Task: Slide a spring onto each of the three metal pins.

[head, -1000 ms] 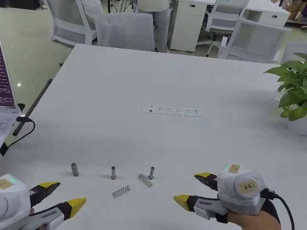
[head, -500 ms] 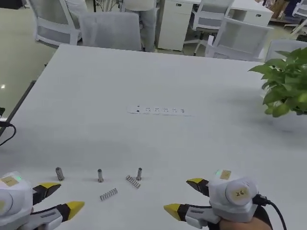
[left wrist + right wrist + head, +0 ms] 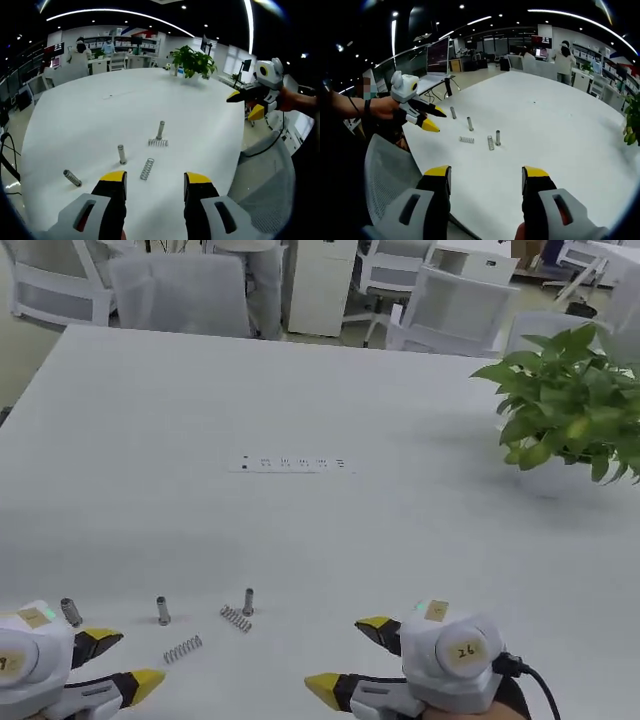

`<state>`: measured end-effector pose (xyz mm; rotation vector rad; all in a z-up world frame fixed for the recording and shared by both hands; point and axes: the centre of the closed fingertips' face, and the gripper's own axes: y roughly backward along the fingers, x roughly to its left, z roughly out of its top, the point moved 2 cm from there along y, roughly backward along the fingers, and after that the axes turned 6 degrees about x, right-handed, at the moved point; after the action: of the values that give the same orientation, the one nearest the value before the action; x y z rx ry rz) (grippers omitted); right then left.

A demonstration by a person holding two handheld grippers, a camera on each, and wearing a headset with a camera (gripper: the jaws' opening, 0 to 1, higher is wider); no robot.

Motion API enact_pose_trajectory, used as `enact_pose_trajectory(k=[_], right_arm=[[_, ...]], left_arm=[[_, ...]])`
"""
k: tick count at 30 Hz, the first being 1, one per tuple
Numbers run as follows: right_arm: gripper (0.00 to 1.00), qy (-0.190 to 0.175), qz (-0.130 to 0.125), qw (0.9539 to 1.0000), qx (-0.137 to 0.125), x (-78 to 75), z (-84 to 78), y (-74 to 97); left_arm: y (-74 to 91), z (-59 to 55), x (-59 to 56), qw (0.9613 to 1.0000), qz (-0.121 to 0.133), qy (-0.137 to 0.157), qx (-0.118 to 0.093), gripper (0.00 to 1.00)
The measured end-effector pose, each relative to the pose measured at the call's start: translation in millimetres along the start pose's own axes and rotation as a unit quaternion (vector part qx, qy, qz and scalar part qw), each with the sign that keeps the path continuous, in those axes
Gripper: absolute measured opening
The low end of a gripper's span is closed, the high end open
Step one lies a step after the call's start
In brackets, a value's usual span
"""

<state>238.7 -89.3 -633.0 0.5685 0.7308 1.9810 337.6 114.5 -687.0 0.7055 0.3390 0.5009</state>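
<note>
Three short metal pins stand in a row near the table's front edge. The leftmost pin (image 3: pixel 70 611) (image 3: pixel 453 112) carries a spring; the middle pin (image 3: pixel 163 610) (image 3: pixel 121 154) and right pin (image 3: pixel 248 601) (image 3: pixel 161 130) are bare. One loose spring (image 3: pixel 236 618) (image 3: pixel 158 143) lies at the right pin's foot. Another loose spring (image 3: pixel 183 649) (image 3: pixel 147 168) lies nearer me. My left gripper (image 3: pixel 125 660) (image 3: pixel 156 177) is open and empty, just short of that nearer spring. My right gripper (image 3: pixel 347 655) (image 3: pixel 487 172) is open and empty, off to the right of the pins.
A flush socket strip (image 3: pixel 292 463) sits mid-table. A potted plant (image 3: pixel 560 400) stands at the right edge. Chairs (image 3: pixel 180 290) and desks line the far side, where a person stands. The white tabletop (image 3: pixel 400 530) between the pins and the strip is bare.
The head camera has swung right, so everything sits further left in the picture and the plant shows more fully. Pins and springs have not moved. Both grippers stay open.
</note>
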Motion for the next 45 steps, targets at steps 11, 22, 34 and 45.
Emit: enact_pose_trajectory(k=[11,22,34,45], right_arm=[[0.55,-0.01,-0.002,0.9999,0.008,4.0,-10.4,3.0],[0.54,-0.019,-0.001,0.9996,0.021,4.7,-20.3,1.7],[0.53,-0.02,-0.001,0.9994,0.029,1.6,-23.7,0.5],[0.52,-0.017,0.005,0.9992,0.036,3.9,-24.3,-2.8]], left_arm=[[-38.8,-12.6,4.8,0.9993,-0.024,0.003,0.027,0.34],[-70.0,-30.0,13.3,0.9977,-0.035,0.01,0.058,0.27],[-84.2,-37.0,15.6,0.9971,-0.02,0.009,0.073,0.17],[-90.5,-35.6,13.7,0.9975,-0.008,0.002,0.071,0.03]])
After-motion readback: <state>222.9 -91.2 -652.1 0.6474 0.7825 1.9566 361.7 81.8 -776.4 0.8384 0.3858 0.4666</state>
